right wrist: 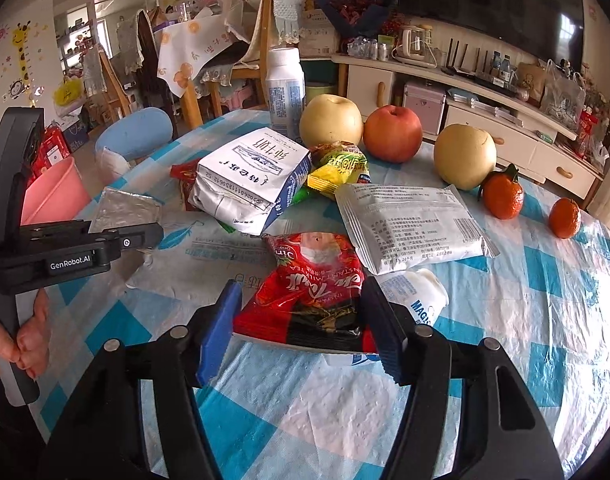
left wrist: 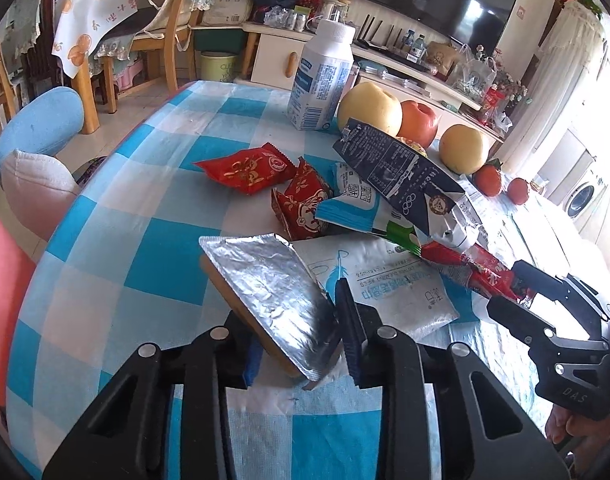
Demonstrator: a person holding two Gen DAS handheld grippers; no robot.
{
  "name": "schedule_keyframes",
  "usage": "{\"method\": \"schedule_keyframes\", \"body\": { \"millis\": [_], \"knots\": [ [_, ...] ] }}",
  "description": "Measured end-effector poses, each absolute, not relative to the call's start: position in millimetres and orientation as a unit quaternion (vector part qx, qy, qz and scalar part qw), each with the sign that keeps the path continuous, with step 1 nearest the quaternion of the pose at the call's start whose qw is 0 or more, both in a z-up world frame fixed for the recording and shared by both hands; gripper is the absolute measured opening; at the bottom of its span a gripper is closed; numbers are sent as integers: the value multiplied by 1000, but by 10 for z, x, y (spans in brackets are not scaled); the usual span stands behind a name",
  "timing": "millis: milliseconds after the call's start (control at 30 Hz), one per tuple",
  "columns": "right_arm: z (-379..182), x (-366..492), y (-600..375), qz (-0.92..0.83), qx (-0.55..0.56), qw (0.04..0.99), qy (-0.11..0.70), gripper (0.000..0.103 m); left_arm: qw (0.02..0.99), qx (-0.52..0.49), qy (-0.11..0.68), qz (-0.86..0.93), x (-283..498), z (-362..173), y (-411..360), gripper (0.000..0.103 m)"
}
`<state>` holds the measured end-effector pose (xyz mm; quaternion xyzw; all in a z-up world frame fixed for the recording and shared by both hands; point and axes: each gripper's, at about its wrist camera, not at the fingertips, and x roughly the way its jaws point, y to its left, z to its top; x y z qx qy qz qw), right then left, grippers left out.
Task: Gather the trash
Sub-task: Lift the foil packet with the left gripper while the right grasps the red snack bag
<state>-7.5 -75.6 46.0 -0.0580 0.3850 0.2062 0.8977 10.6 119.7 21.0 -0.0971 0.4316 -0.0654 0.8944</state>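
On the checked tablecloth (left wrist: 153, 184), left wrist view: a foil-lined flattened carton (left wrist: 271, 296) is pinched edge-on by the left gripper (left wrist: 301, 344). A firm grip is advised before lifting, as the slick foil may slip. A wipes pack (left wrist: 401, 292) lies just beside it, red wrappers (left wrist: 249, 168) beyond.
Right wrist view: the right gripper (right wrist: 301, 328) is closed on a red milk-tea sachet (right wrist: 313, 280). A white pouch (right wrist: 409, 220) touches its far corner; fruit (right wrist: 393, 132) should be left untouched
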Motion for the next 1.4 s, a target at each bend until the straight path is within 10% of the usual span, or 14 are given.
{"method": "schedule_keyframes", "body": {
  "millis": [300, 667, 900, 1400],
  "knots": [
    [408, -93, -749, 205, -52, 894, 395, 87, 896, -104, 424, -84, -10, 265, 1233, 14],
    [329, 66, -722, 181, -52, 900, 393, 90, 900, -99, 412, -103, -111, 342, 1228, 13],
    [323, 67, -733, 176, -57, 906, 382, 60, 901, -96, 408, -108, -166, 373, 1229, 13],
    [414, -207, -734, 176, -42, 908, 379, 45, 907, -117, 389, -107, -269, 508, 1444, 13]
  ]
}}
